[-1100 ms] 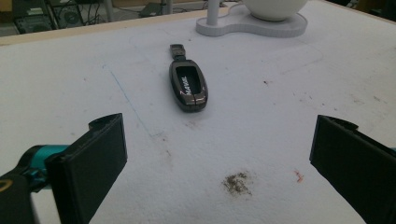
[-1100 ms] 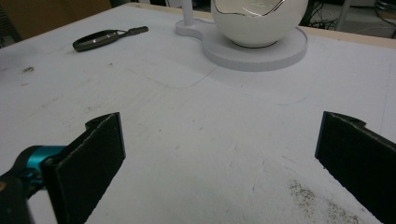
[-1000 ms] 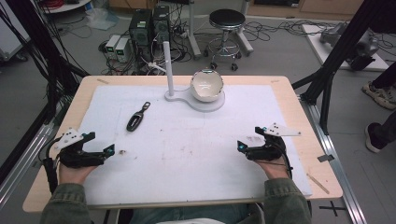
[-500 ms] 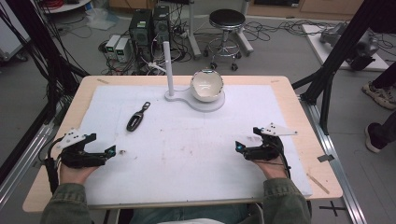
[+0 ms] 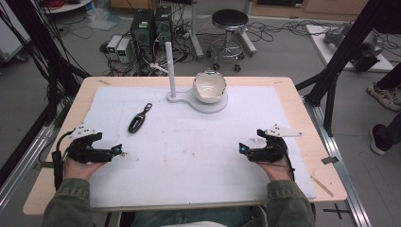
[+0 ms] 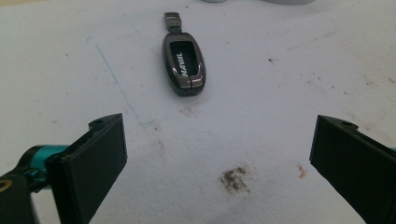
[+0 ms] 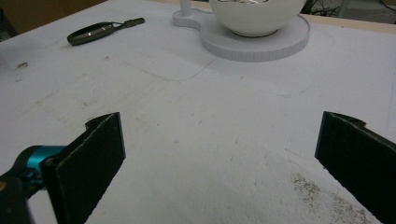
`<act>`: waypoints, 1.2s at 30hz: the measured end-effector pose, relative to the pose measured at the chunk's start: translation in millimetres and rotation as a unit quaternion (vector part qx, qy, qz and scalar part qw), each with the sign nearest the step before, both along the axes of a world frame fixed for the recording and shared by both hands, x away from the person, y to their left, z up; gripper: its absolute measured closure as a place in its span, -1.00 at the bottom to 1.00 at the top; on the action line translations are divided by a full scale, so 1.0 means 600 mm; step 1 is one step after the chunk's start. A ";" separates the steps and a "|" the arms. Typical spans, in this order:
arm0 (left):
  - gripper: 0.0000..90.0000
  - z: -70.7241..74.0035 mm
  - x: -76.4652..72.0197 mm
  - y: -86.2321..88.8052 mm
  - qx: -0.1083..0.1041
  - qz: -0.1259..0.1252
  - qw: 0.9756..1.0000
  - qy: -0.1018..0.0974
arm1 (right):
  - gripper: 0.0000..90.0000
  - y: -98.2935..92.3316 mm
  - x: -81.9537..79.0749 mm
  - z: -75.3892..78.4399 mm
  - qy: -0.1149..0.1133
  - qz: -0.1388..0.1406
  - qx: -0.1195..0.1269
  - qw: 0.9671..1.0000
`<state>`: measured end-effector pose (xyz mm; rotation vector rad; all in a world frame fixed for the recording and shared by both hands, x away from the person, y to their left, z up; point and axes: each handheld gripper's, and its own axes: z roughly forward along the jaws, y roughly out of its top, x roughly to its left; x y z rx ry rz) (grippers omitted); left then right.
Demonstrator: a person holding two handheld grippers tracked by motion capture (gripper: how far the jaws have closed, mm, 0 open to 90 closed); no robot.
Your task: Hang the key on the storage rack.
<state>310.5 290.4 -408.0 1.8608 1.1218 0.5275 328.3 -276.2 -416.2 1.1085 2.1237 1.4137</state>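
- I am holding my left gripper [image 5: 118, 150] low over the near left part of the white mat [image 5: 198, 142] that is covering the bench [image 5: 302, 101]; its jaws are standing wide apart with nothing between them
- In the left gripper view, the left gripper [image 6: 219, 154] is pointing at a dark car key fob [image 6: 183, 62] that is lying flat on the mat ahead of the jaws, well apart from them, with its metal loop end facing away from me
- In the high view, the key fob [image 5: 138, 120] is sitting on the left half of the mat, between my left gripper and the white stand
- I am holding my right gripper [image 5: 242, 149] low over the near right part of the mat; its jaws are also standing wide apart and gripping nothing
- In the right gripper view, the right gripper [image 7: 219, 149] is facing a white bowl [image 7: 254, 14] that is resting on the round base of the stand [image 7: 261, 39], far ahead at the back of the mat
- An upright white post [image 5: 171, 68] is rising from the stand's left end, just beside the bowl [image 5: 209, 87]
- Dark smudges [image 6: 235, 178] are showing on the mat between the left jaws
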 end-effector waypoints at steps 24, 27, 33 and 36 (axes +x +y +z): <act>-0.90 0.061 0.102 -0.043 0.021 -0.011 0.999 0.043 | -0.99 -0.008 -0.001 0.002 -0.003 -0.018 0.000 1.000; -0.90 0.065 0.119 -0.055 0.041 -0.020 0.998 0.053 | -0.99 -0.008 -0.001 0.003 0.000 -0.021 0.001 1.000; -0.90 0.070 0.157 -0.072 0.073 -0.041 0.993 0.081 | -0.99 -0.006 -0.001 0.002 -0.001 -0.018 -0.007 1.000; -0.90 0.076 0.174 -0.080 0.086 -0.045 0.991 0.091 | -0.99 -0.006 -0.002 0.002 0.001 -0.020 -0.010 1.000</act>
